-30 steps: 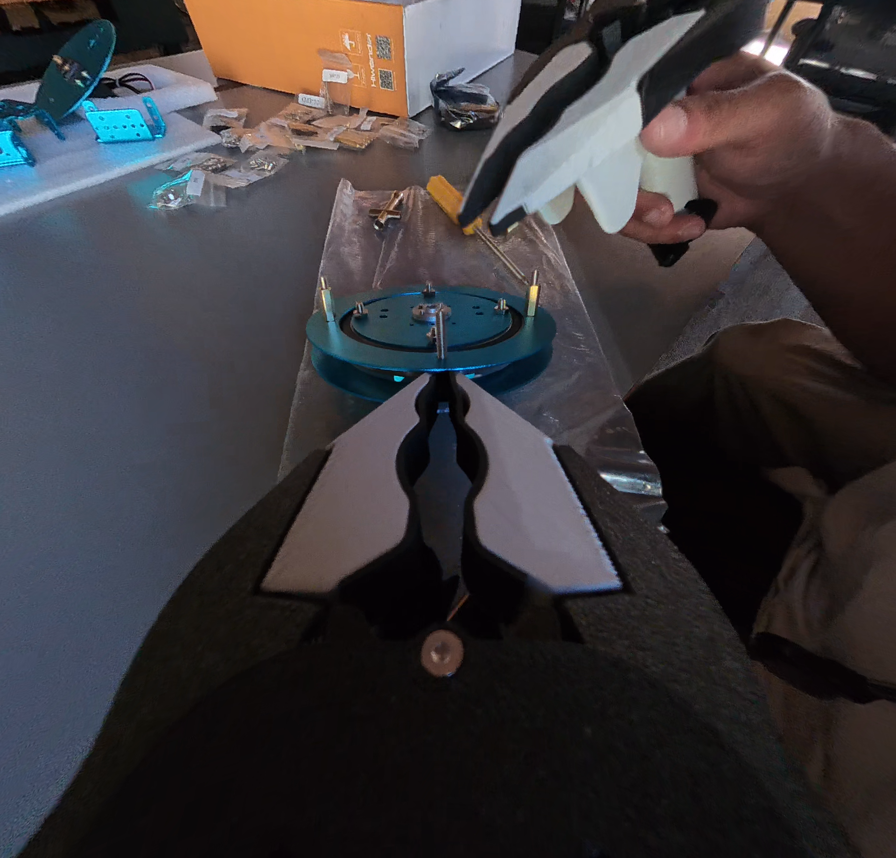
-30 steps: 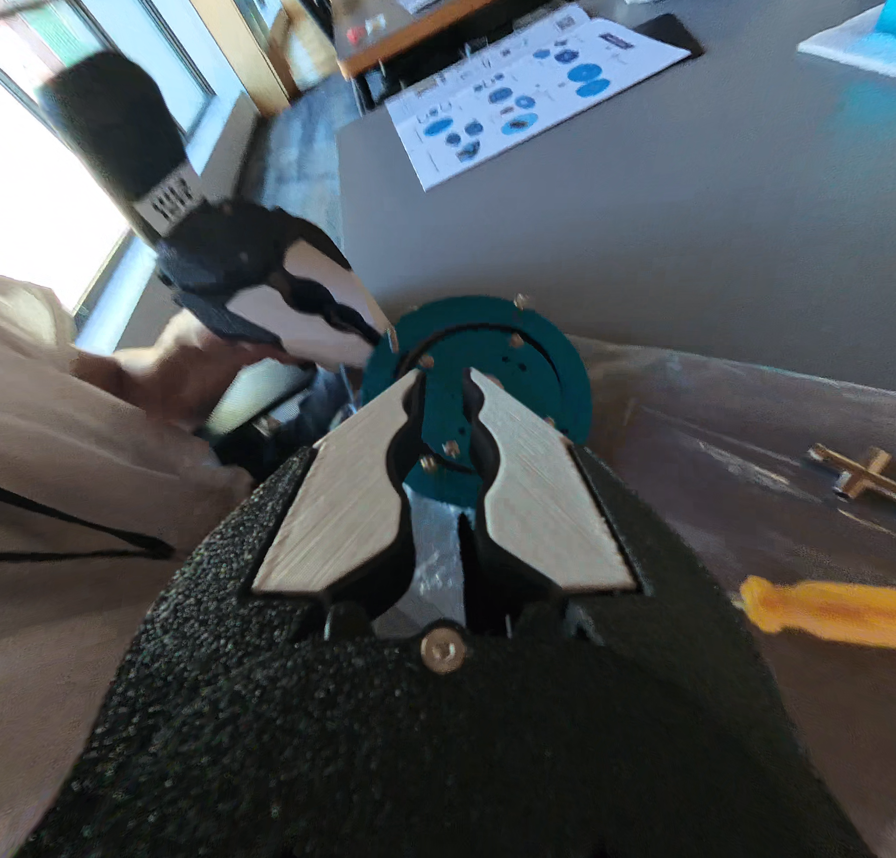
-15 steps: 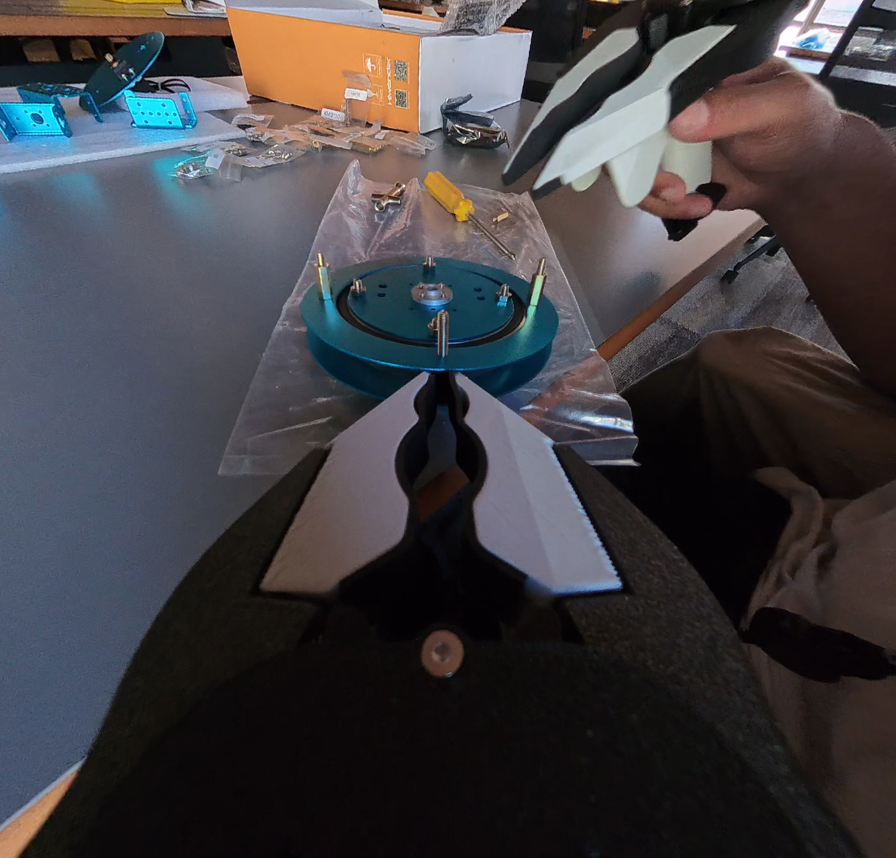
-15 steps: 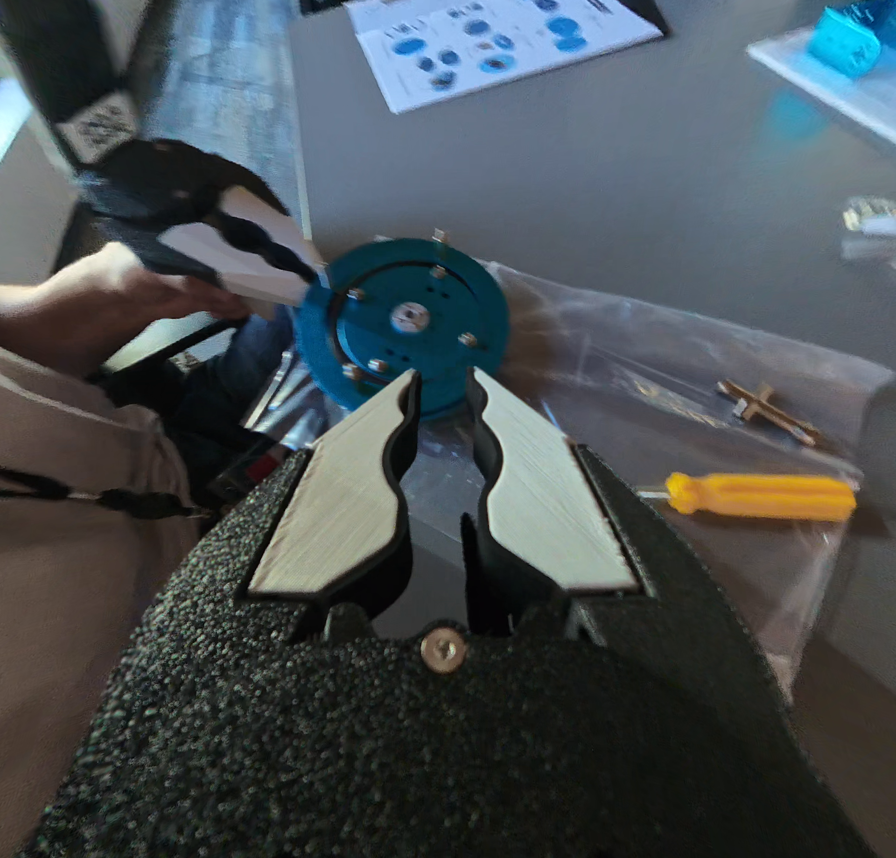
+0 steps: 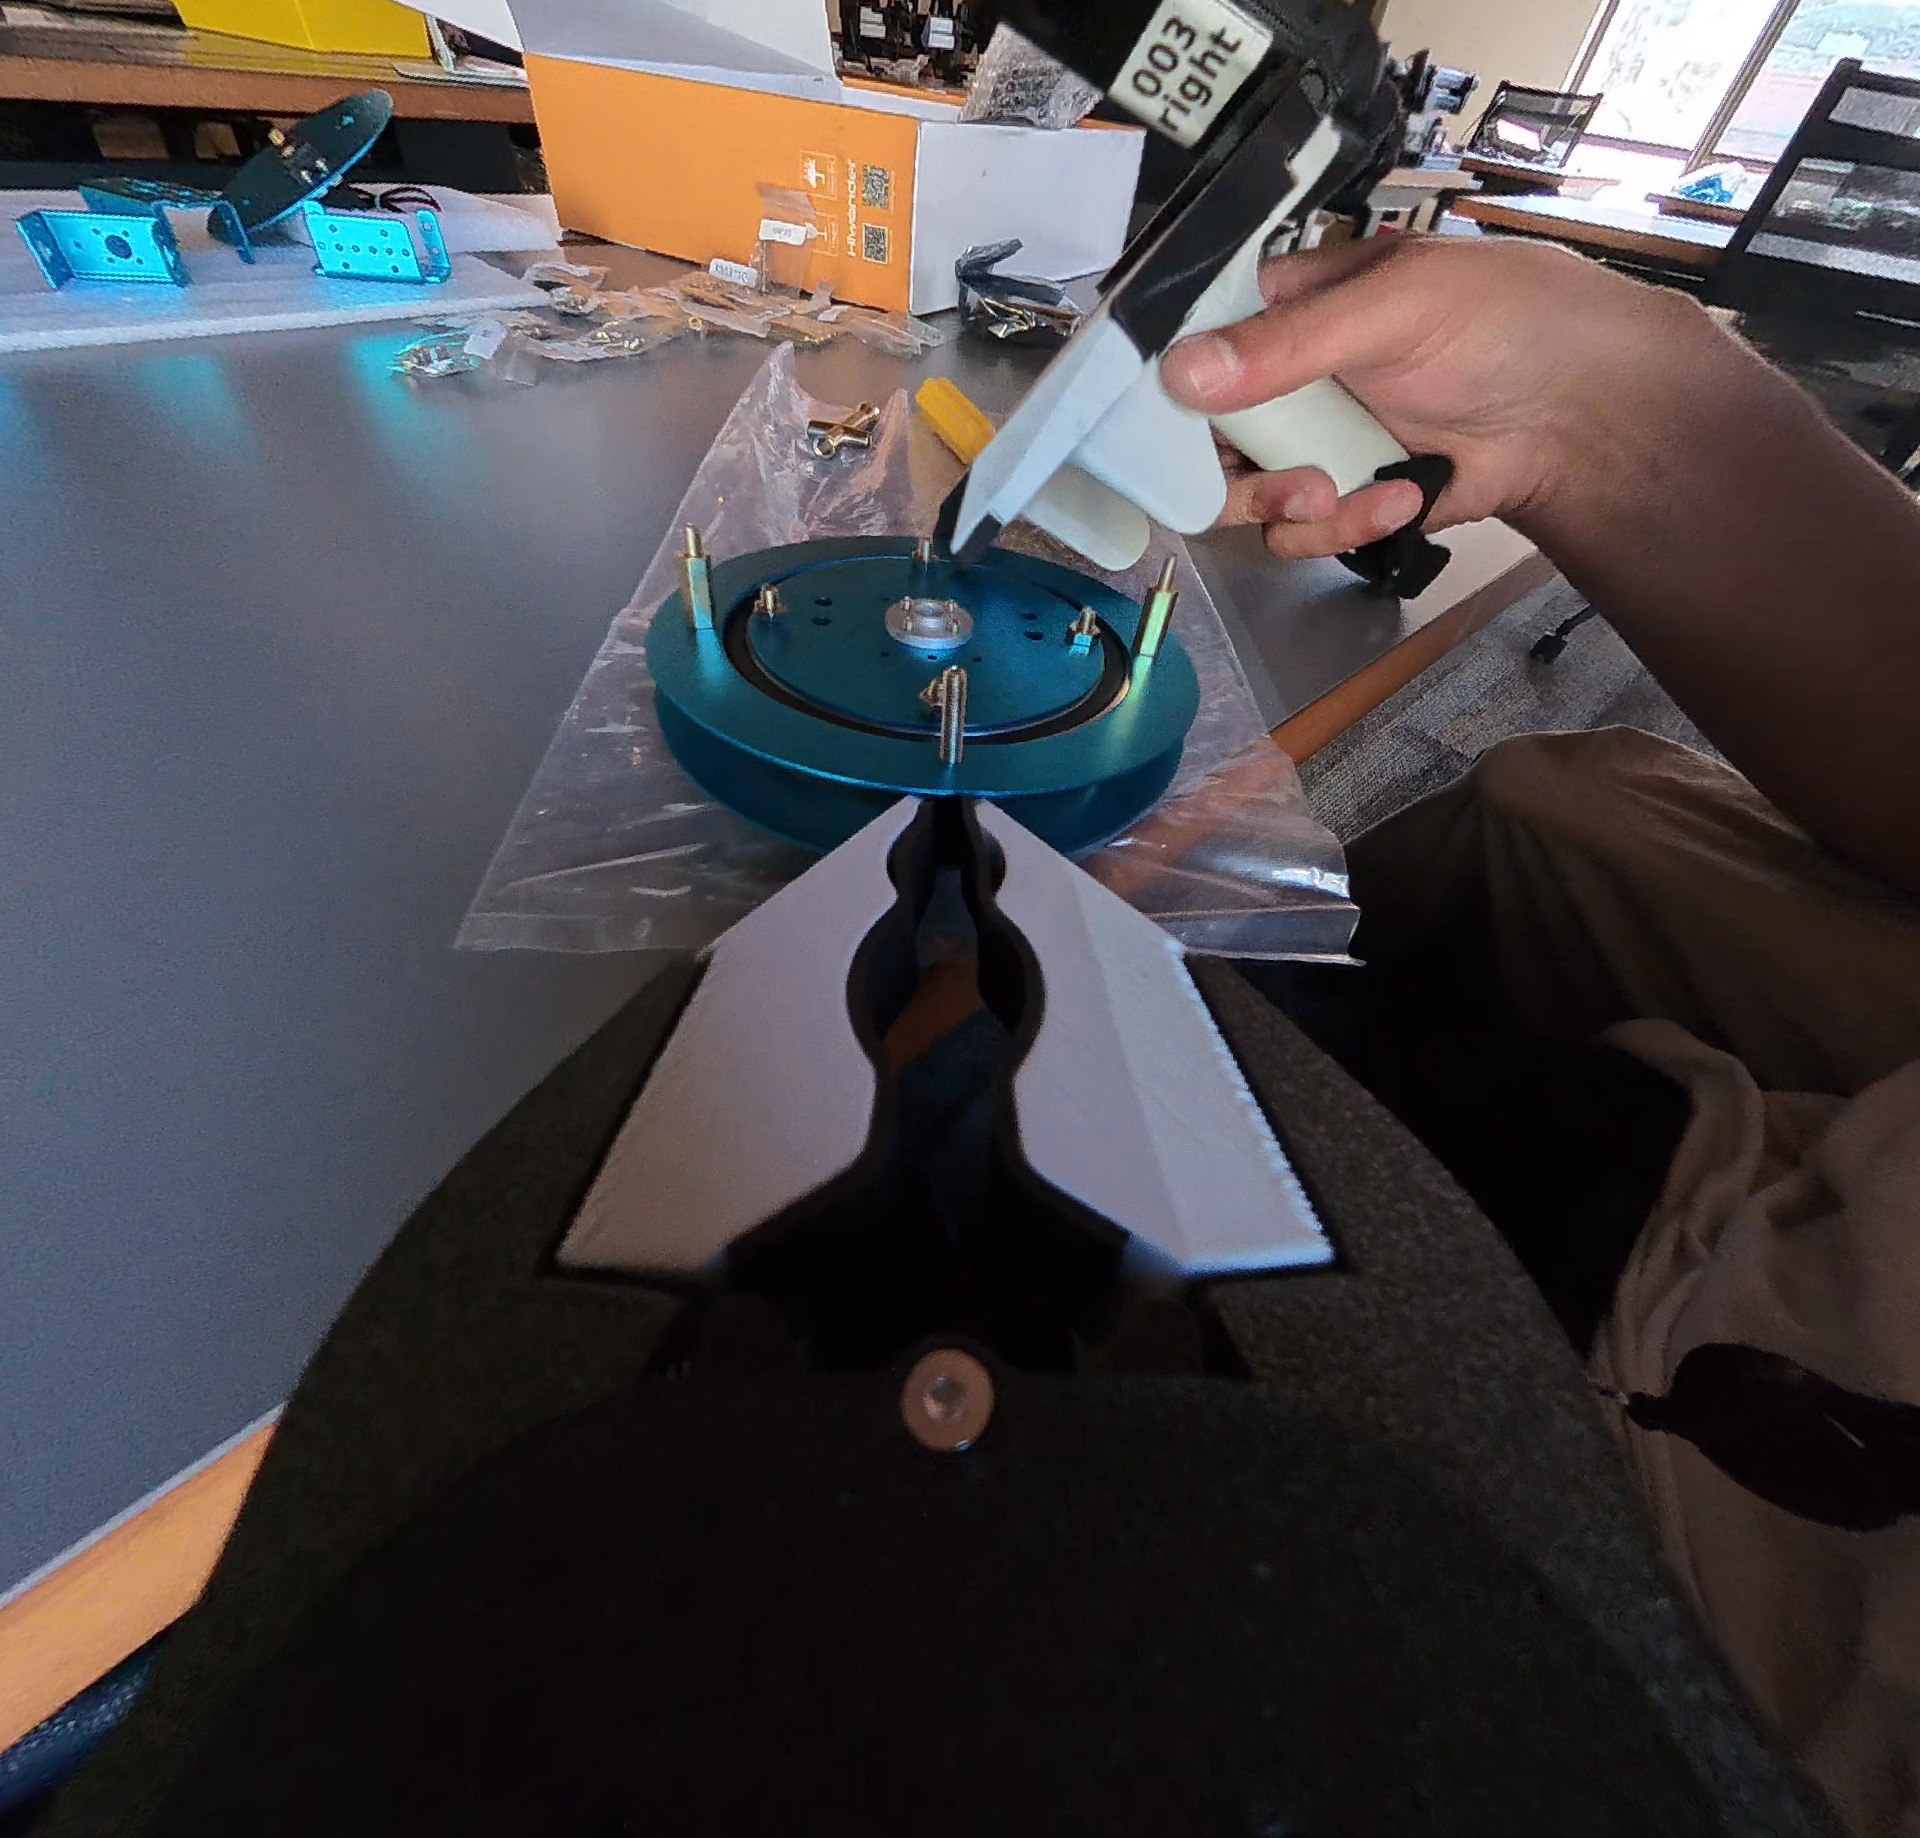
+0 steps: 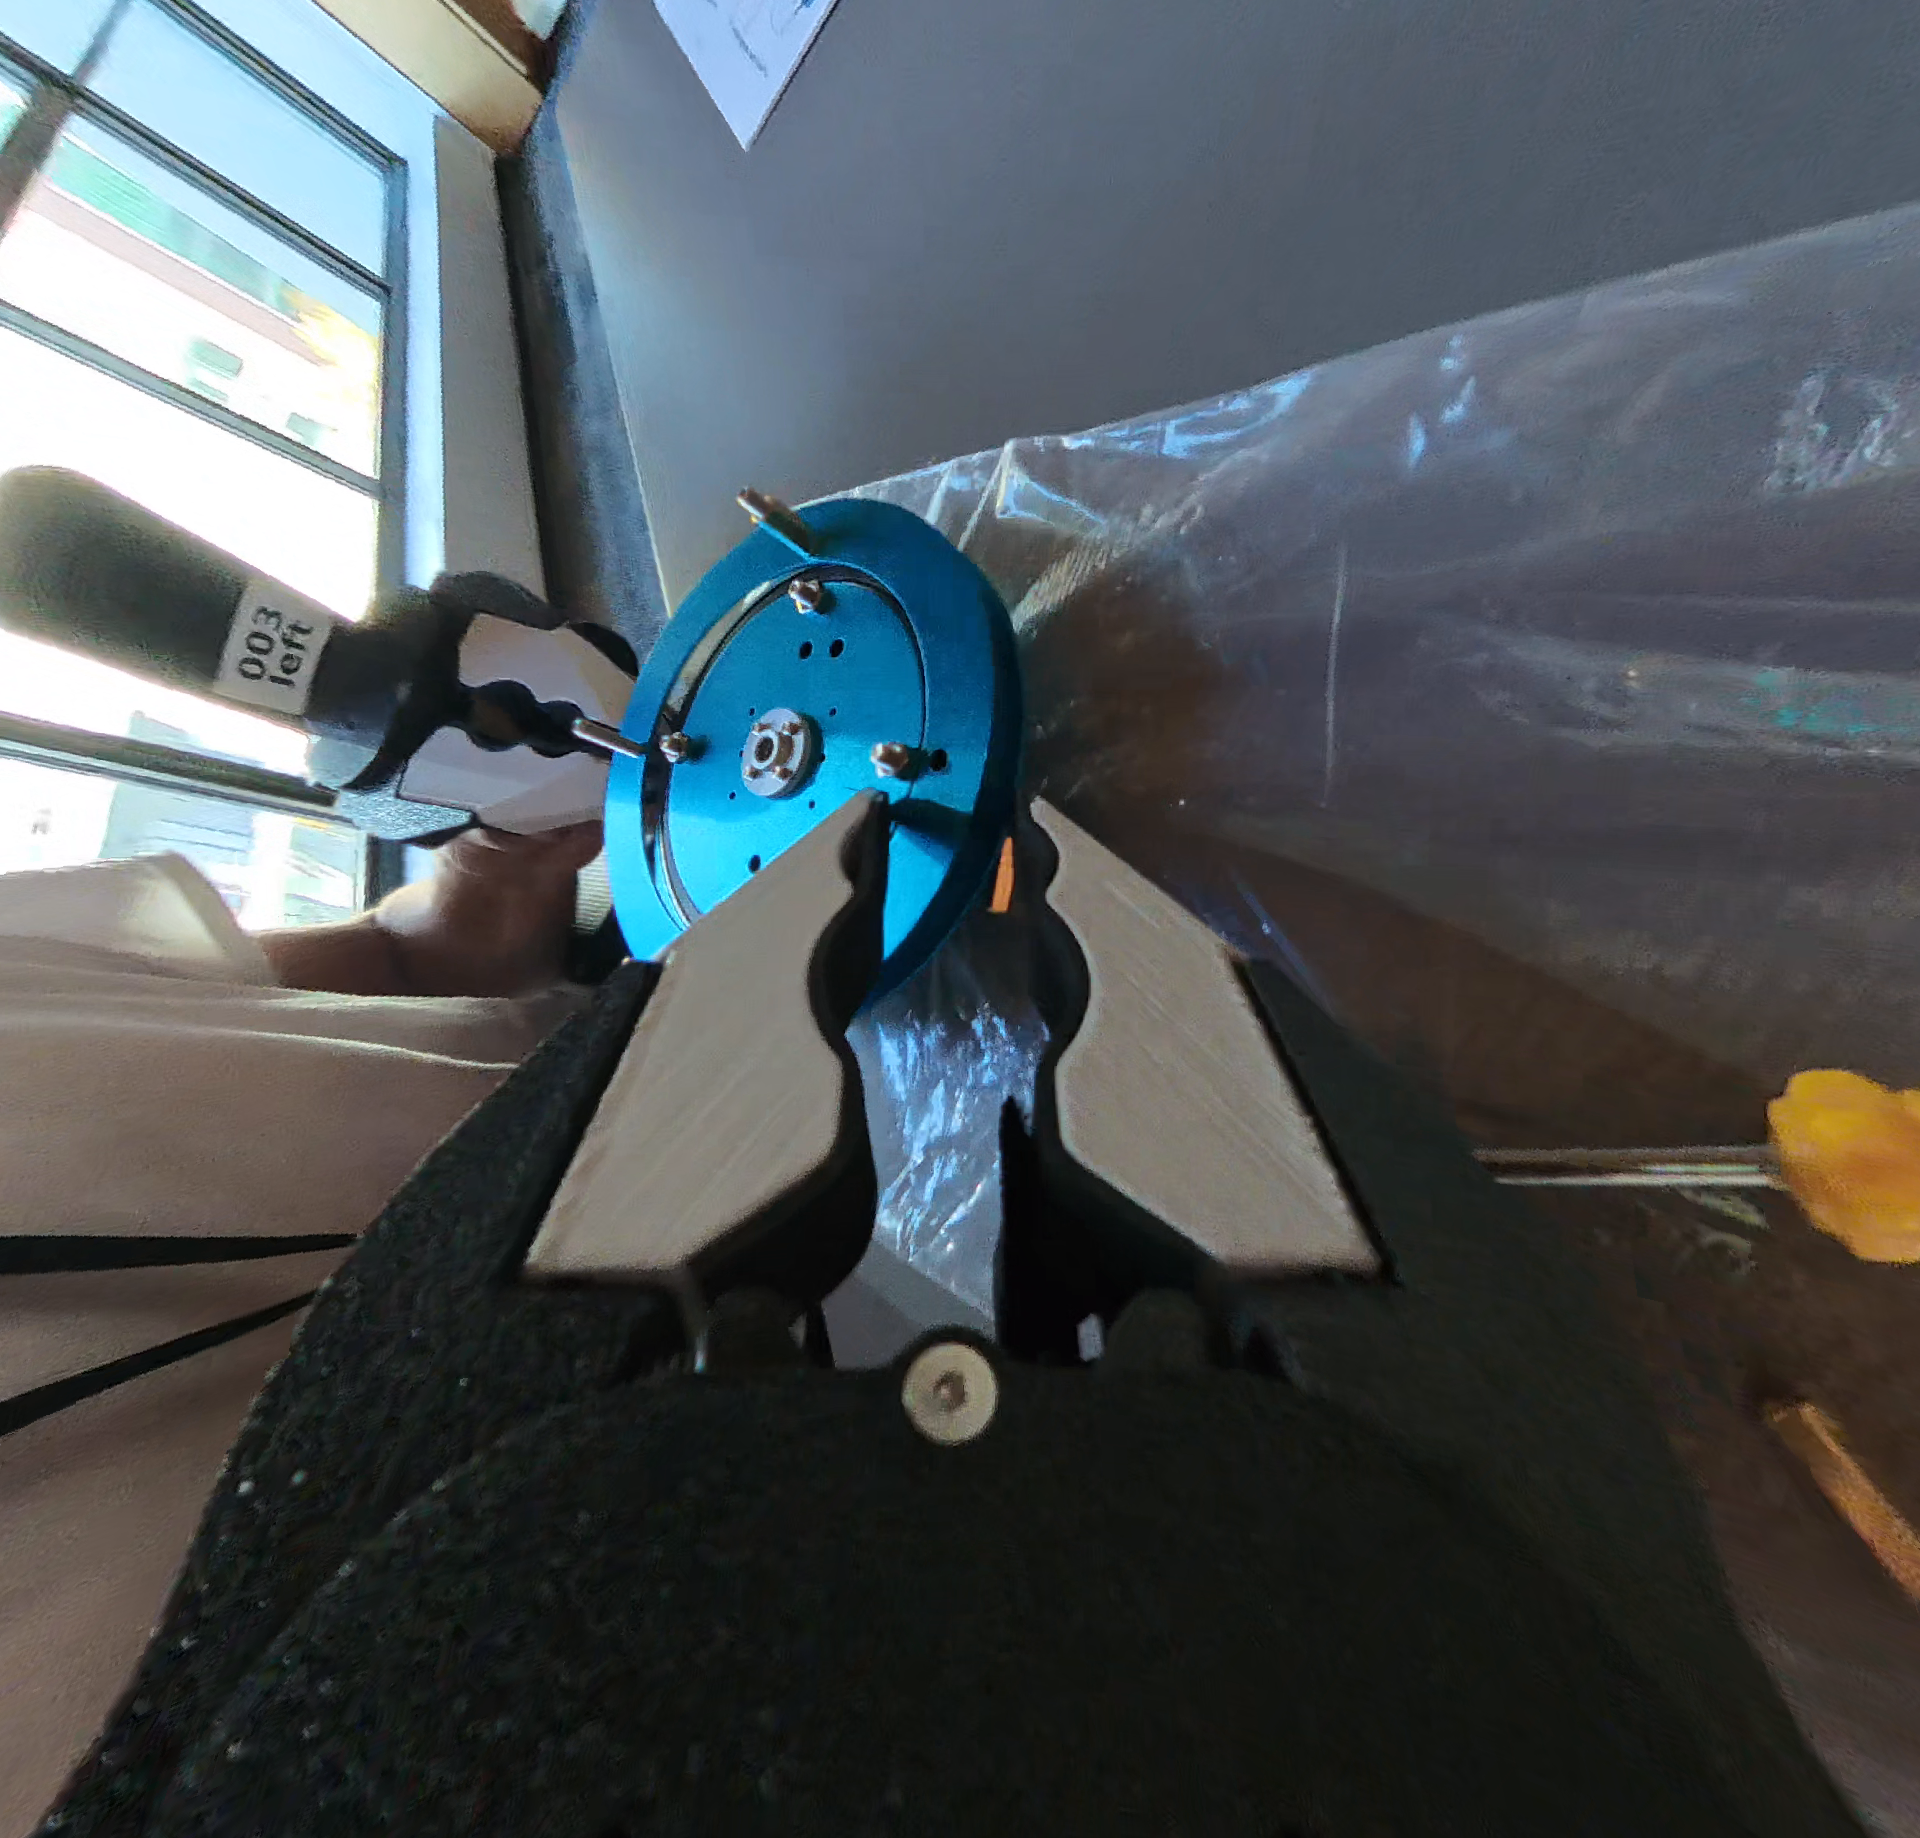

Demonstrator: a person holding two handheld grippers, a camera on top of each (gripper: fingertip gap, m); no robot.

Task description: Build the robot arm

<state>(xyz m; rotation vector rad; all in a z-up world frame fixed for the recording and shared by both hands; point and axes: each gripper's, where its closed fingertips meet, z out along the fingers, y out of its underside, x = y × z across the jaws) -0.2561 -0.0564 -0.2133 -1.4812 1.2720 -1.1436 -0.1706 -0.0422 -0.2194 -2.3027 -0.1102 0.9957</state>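
A round blue metal disc [image 5: 831, 749] with several upright brass standoffs lies on a clear plastic bag [image 5: 644, 853] on the grey table. My left gripper [image 5: 940, 814] is shut and empty, its tips at the disc's near rim, just short of the nearest standoff [image 5: 951, 713]. My right gripper [image 6: 956, 809] is open and rolled sideways. Its jaws straddle the rim of the disc [image 6: 935, 645], one finger over the top face and one beyond the edge. In the left wrist view the right gripper [image 5: 987, 541] comes down from the upper right onto the far rim. The left gripper [image 6: 597, 739] shows across the disc.
A yellow-handled screwdriver [image 5: 951, 417] and a brass cross-shaped tool [image 5: 842, 427] lie on the bag behind the disc. Farther back are small hardware bags [image 5: 623, 323], an orange and white box [image 5: 727, 167] and blue brackets [image 5: 104, 245]. The table edge [image 5: 1382, 676] runs close on the right, by the person's lap. There is about 9 centimetres between the tips of the two grippers.
My right gripper came down from above onto the disc's far rim, rolled sideways and opened wider around it. My left gripper stayed shut by the near rim.
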